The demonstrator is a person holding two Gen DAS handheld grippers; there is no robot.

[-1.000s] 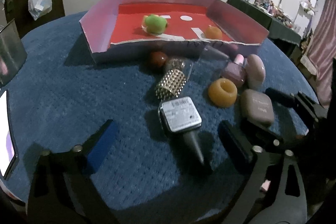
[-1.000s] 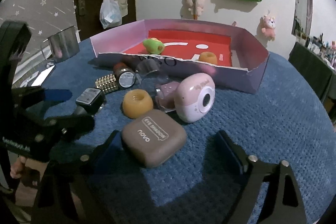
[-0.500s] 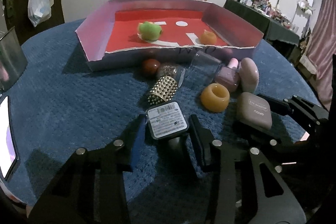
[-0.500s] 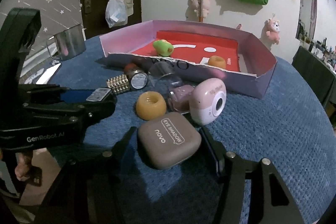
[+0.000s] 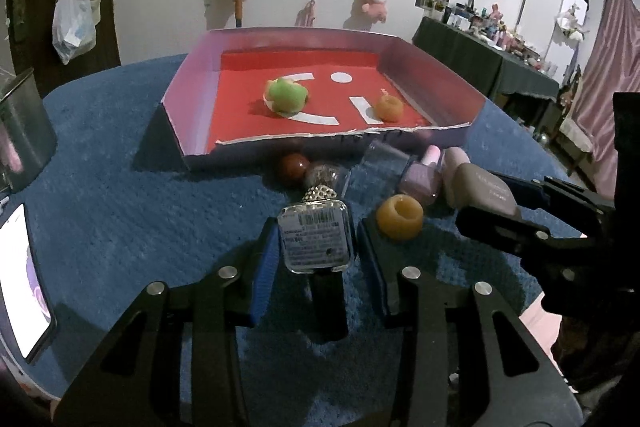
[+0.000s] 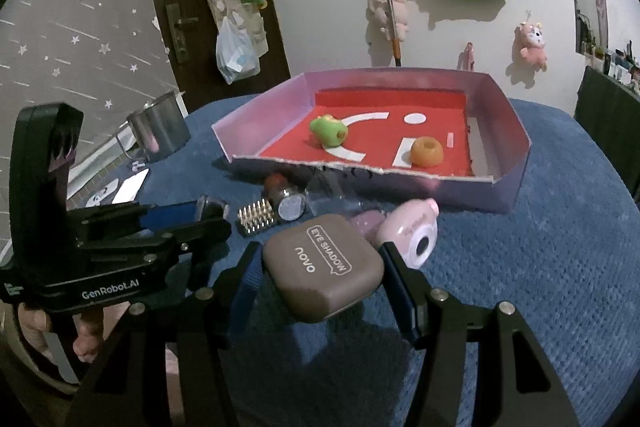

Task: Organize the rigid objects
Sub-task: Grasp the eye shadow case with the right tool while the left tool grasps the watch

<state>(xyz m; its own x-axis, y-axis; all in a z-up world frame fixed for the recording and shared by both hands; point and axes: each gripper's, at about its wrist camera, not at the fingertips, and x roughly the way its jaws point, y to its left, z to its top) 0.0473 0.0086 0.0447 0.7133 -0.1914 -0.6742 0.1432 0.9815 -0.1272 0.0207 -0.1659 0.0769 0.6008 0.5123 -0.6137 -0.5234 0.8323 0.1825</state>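
My left gripper [image 5: 316, 227] is shut on a square glass bottle [image 5: 314, 243] with a barcode label and a black cap, held just above the blue table. My right gripper [image 6: 320, 263] is shut on a brown eye shadow case [image 6: 324, 267], also raised a little. Ahead stands a pink box [image 5: 192, 115] with a red floor, holding a green toy [image 5: 286, 95] and an orange ring [image 5: 388, 107]. Loose in front of it lie another orange ring [image 5: 400, 217], a pink polish bottle [image 5: 424, 175], a pink toy camera [image 6: 412, 235], a gold studded piece [image 6: 256, 221] and a brown ball [image 5: 294, 167].
A clear glass [image 5: 376, 163] and a small round jar [image 6: 290, 207] lie by the box's front wall. A metal mug [image 6: 158, 131] stands at the table's left side, and a lit phone [image 5: 20, 287] lies near the left edge. A hand [image 6: 86, 331] holds the left gripper.
Both grippers stood open around their objects a second ago. They have closed on the bottle and the eye shadow case and raised them slightly off the cloth.
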